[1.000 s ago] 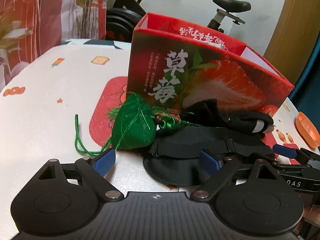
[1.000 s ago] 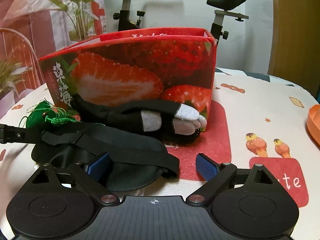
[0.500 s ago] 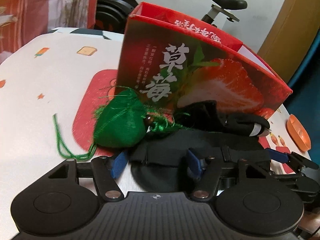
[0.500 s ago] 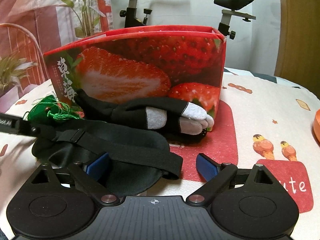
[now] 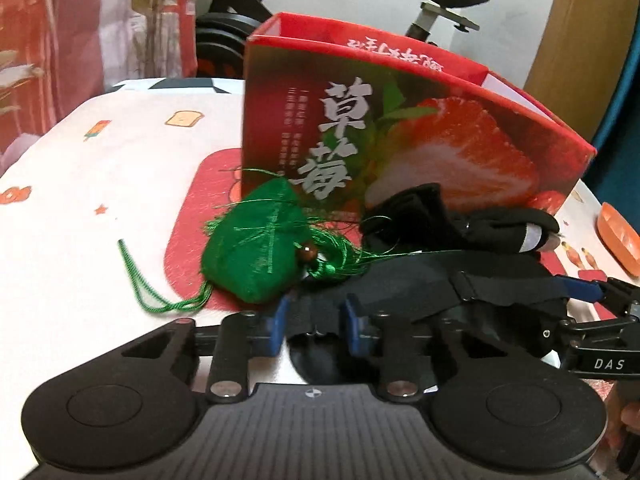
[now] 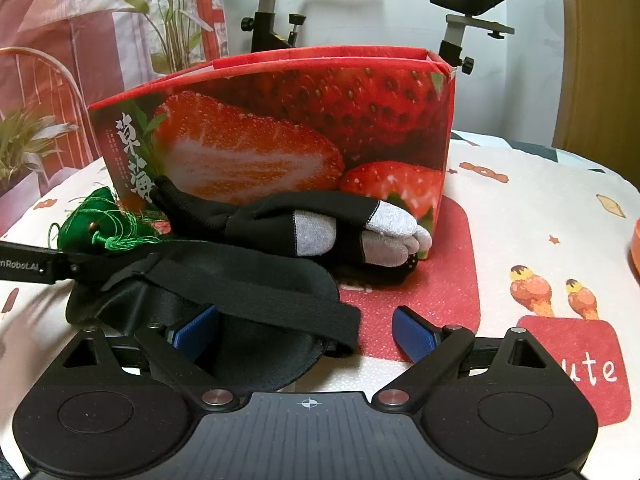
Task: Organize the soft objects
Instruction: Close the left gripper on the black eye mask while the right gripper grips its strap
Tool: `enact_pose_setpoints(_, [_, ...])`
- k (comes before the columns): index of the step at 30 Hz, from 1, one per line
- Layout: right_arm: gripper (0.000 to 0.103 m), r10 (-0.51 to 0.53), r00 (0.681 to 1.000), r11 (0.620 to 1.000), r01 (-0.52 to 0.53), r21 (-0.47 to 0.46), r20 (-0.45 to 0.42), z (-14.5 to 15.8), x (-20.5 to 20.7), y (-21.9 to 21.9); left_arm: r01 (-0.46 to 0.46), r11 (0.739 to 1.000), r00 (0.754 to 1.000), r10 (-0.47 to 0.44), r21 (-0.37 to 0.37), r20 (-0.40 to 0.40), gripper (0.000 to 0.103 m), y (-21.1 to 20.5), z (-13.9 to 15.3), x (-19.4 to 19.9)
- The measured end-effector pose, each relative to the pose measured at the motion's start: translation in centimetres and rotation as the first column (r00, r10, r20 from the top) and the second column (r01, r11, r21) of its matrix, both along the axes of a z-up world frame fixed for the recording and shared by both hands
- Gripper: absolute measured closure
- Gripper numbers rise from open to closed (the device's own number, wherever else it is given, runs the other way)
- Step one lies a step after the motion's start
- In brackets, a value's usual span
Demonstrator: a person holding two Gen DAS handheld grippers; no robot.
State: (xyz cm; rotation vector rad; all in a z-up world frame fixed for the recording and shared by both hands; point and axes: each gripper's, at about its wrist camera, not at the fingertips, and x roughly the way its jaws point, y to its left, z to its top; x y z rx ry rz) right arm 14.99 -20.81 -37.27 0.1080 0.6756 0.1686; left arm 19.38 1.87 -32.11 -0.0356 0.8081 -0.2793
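A black eye mask (image 5: 420, 280) with straps lies on the table in front of a red strawberry box (image 5: 400, 128). My left gripper (image 5: 314, 322) is shut on the mask's left edge. A green tasselled sachet (image 5: 256, 248) lies just left of it. A black and grey glove (image 6: 320, 228) lies against the box (image 6: 280, 132). In the right wrist view the mask (image 6: 224, 280) lies over the left finger of my open right gripper (image 6: 308, 330). The sachet (image 6: 84, 228) sits at the far left there.
The table (image 5: 80, 220) has a white printed cloth with red patches. An orange dish (image 5: 618, 236) sits at the right edge. An exercise bike (image 6: 280, 8) and a plant stand behind the table.
My left gripper has closed from wide open onto the eye mask's edge and shifted forward and right. My right gripper has stayed open and edged a little closer to the mask.
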Motion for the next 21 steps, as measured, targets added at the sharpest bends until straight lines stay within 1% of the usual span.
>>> enact_pose_setpoints(2, [0.011, 0.000, 1.000, 1.000, 0.000, 0.001, -0.002, 0.0, 0.0, 0.0, -0.009, 1.000, 1.000, 0.009, 0.013, 0.016, 0.086, 0.1, 0.2, -0.4])
enact_pose_setpoints(5, [0.013, 0.000, 1.000, 1.000, 0.000, 0.004, -0.006, 0.0, 0.0, 0.0, -0.011, 0.998, 0.999, 0.008, 0.063, 0.052, 0.090, -0.4, 0.3, -1.1])
enact_pose_setpoints(6, [0.016, 0.001, 1.000, 1.000, -0.001, 0.008, -0.010, 0.1, 0.0, 0.0, -0.011, 0.997, 0.998, 0.006, 0.074, 0.061, 0.090, -0.6, 0.3, -1.3])
enact_pose_setpoints(8, [0.029, 0.013, 1.000, 1.000, -0.013, 0.019, -0.012, 0.2, -0.2, 0.1, -0.010, 0.996, 0.997, 0.003, 0.090, 0.075, 0.090, -0.8, 0.3, -1.5])
enact_pose_setpoints(11, [0.037, 0.035, 0.999, 0.999, -0.035, 0.002, -0.006, 0.5, -0.7, 0.7, -0.008, 0.996, 0.997, 0.001, 0.094, 0.080, 0.090, -0.8, 0.3, -1.8])
enact_pose_setpoints(13, [0.039, 0.042, 0.999, 0.999, -0.042, 0.013, -0.010, 0.6, -0.9, 0.7, -0.009, 0.996, 0.997, 0.002, 0.088, 0.079, 0.090, -0.6, 0.3, -1.8])
enact_pose_setpoints(16, [0.046, 0.040, 0.999, 0.999, -0.040, 0.037, -0.020, 0.7, -0.9, 0.4, -0.009, 0.996, 0.997, 0.002, 0.083, 0.080, 0.090, -0.6, 0.2, -1.8])
enact_pose_setpoints(17, [0.050, 0.040, 0.999, 0.999, -0.039, 0.035, -0.020, 0.8, -0.9, 0.4, -0.009, 0.997, 0.997, 0.003, 0.081, 0.081, 0.090, -0.7, 0.2, -1.8])
enact_pose_setpoints(19, [0.056, 0.036, 0.999, 0.999, -0.036, 0.001, -0.003, 1.3, -1.2, 0.6, -0.011, 0.997, 0.997, 0.005, 0.075, 0.081, 0.090, -0.6, 0.2, -1.9])
enact_pose_setpoints(20, [0.065, 0.033, 0.999, 0.999, -0.033, -0.018, 0.005, 1.5, -1.4, 0.8, -0.010, 0.997, 0.997, 0.004, 0.075, 0.083, 0.090, -0.5, 0.2, -1.9])
enact_pose_setpoints(21, [0.069, 0.023, 1.000, 0.998, -0.022, -0.050, 0.020, 1.9, -1.6, 1.0, -0.009, 0.997, 0.996, 0.003, 0.076, 0.084, 0.090, -0.5, 0.2, -1.9])
